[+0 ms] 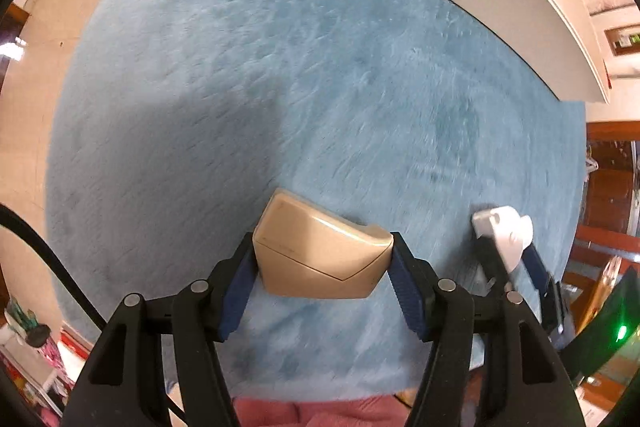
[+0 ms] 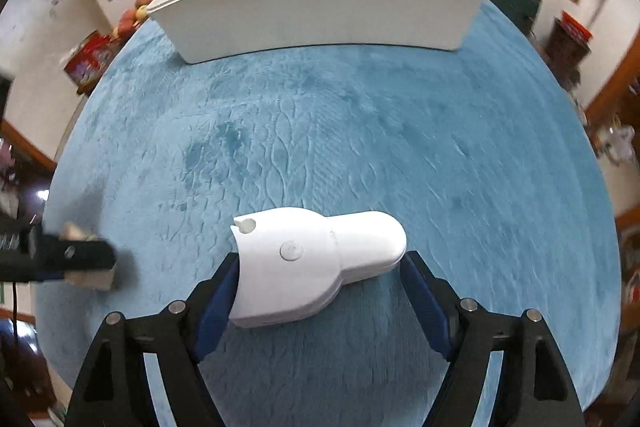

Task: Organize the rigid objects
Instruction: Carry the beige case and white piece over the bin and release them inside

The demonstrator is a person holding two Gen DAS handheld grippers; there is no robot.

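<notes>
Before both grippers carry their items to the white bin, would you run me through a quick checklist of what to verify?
1. Left gripper clamps the beige case on both sides: ok.
2. Right gripper clamps the white device: cannot tell; the left pad touches it, while a gap shows at the right pad.
3. White bin upright and open at the top: ok.
4. Blue rug between the items and the bin free of obstacles: ok.
5. Room inside the bin: cannot tell; its interior is hidden.

Open blue rug (image 2: 340, 131) ahead; white bin (image 2: 320, 11) blocks its far edge.
</notes>
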